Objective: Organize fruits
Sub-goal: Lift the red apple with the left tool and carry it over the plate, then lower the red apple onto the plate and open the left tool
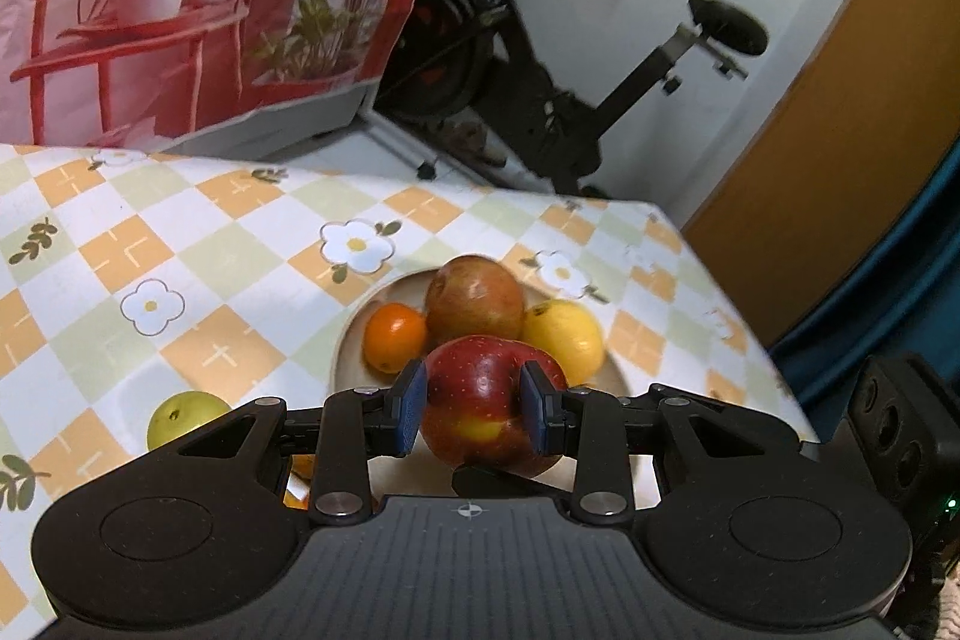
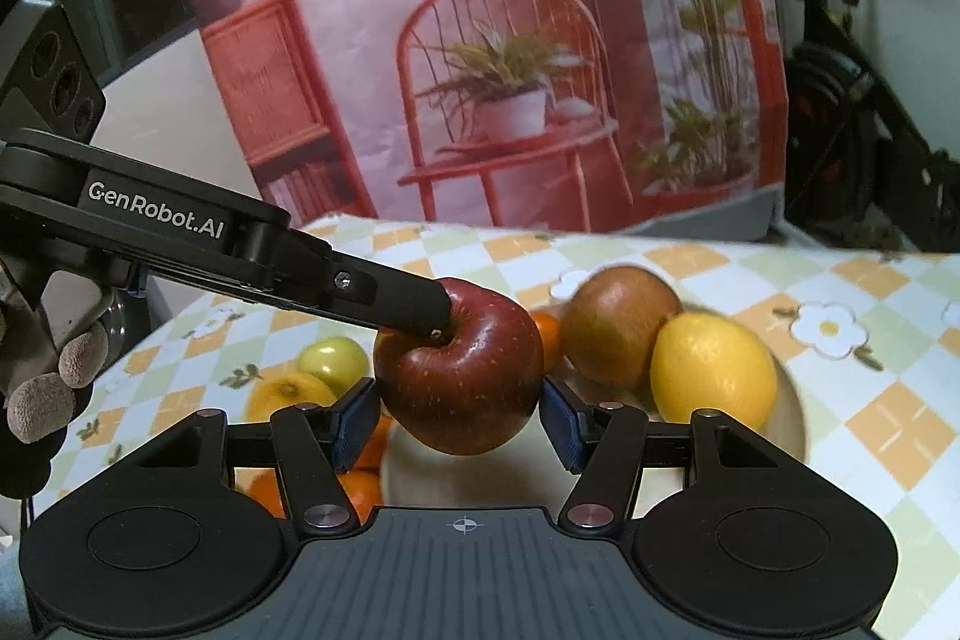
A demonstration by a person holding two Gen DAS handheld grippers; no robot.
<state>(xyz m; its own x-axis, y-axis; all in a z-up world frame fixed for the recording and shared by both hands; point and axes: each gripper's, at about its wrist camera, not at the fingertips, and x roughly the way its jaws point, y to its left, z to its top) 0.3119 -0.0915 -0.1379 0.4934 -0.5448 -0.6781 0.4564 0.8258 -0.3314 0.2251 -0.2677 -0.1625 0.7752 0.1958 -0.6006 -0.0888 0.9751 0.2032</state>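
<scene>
A red apple (image 1: 480,412) hangs above a pale plate (image 1: 345,340), and my left gripper (image 1: 474,406) is shut on it with both blue pads pressed to its sides. In the right wrist view one left finger (image 2: 414,307) reaches in from the left onto the top of the apple (image 2: 459,370). My right gripper (image 2: 459,415) has its pads against the apple's lower sides. On the plate (image 2: 792,400) lie a brownish apple (image 1: 474,307), a small orange (image 1: 395,337) and a lemon (image 1: 564,340).
Off the plate on the checked tablecloth (image 1: 210,250) lie a green fruit (image 2: 330,361), a yellow fruit (image 2: 288,394) and oranges (image 2: 360,484). A gloved hand (image 2: 54,388) is at the left. A printed backdrop (image 2: 510,70) and an exercise bike (image 1: 540,70) stand beyond the table's far edge.
</scene>
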